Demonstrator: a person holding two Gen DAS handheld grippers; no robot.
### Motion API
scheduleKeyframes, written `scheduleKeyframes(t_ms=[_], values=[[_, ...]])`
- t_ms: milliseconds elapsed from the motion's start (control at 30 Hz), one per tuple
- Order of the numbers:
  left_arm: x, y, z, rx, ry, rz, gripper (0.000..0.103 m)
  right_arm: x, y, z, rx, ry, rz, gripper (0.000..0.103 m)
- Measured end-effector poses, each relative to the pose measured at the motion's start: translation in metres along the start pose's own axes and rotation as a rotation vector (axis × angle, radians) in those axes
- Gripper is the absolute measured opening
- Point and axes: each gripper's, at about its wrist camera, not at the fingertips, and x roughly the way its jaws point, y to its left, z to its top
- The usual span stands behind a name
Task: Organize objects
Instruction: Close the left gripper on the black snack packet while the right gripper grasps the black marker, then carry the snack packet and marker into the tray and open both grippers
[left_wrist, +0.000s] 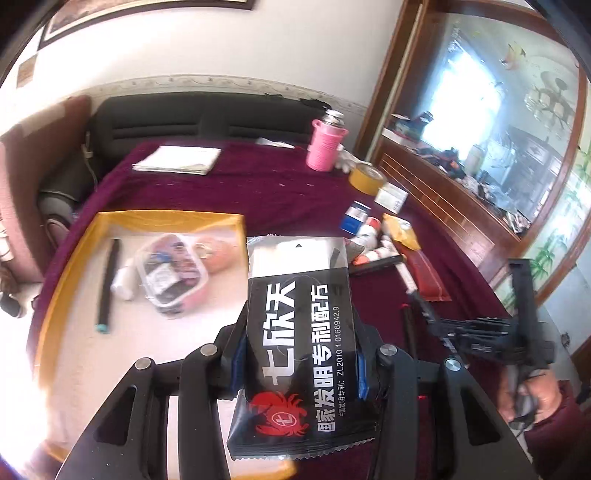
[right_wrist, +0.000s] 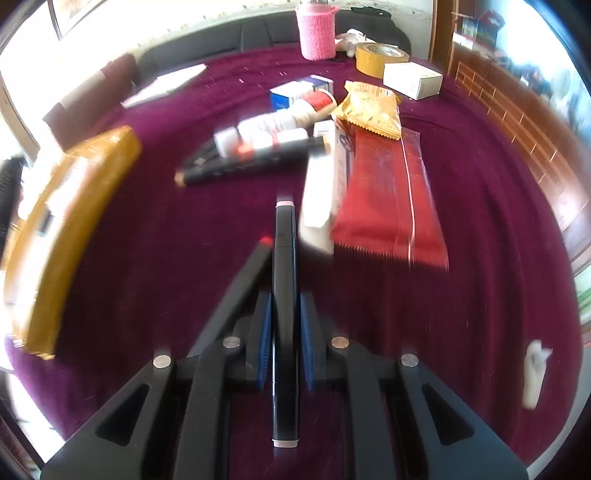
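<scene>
My left gripper (left_wrist: 300, 369) is shut on a black packet (left_wrist: 301, 314) with white characters and a red crab logo, its blue pads pressing both sides. The packet hangs over the right part of a yellow-rimmed white tray (left_wrist: 74, 251). In the tray lie a black pen (left_wrist: 108, 280), a clear lidded box (left_wrist: 171, 273) and a small white bottle (left_wrist: 123, 282). In the right wrist view my right gripper (right_wrist: 285, 325) is shut on a black marker (right_wrist: 284, 258) pointing away along the fingers, low over the purple cloth. A second black marker with a red end (right_wrist: 255, 269) lies beside its left finger.
A pile sits beyond the right gripper: a red packet (right_wrist: 384, 199), white box (right_wrist: 321, 192), yellow snack packet (right_wrist: 369, 107), white bottles (right_wrist: 266, 129) and more black markers (right_wrist: 251, 162). Further back stand a tape roll (right_wrist: 380, 55), white carton (right_wrist: 412, 79), pink-sleeved flask (right_wrist: 317, 33) and papers (right_wrist: 166, 83). A wooden cabinet (left_wrist: 443, 206) borders the right.
</scene>
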Motion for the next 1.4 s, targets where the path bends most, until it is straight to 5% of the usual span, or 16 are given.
scheduleKeyframes(t_ms=[267,567,733,1000,1267,1400], values=[[-0.006,0.083,-0.002,-0.098,0.046,0.174,0.039,-0.037,0.053,0.028,-0.026,-0.031,0.239,0.012],[0.059,0.137,0.001,-0.187,0.227,0.24,0.039,0.021,0.179,0.075,-0.114,0.096,0.45,0.013],[0.091,0.152,0.014,-0.228,0.278,0.255,0.039,0.058,0.222,0.092,-0.121,0.15,0.432,0.013],[0.112,0.162,0.037,-0.22,0.297,0.318,0.038,0.093,0.229,0.107,-0.08,0.186,0.357,0.013],[0.063,0.173,0.016,-0.272,0.255,0.179,0.035,0.093,0.235,0.097,-0.089,0.223,0.386,0.013],[0.052,0.18,0.0,-0.272,0.293,0.215,0.035,0.1,0.252,0.089,-0.116,0.261,0.443,0.013]])
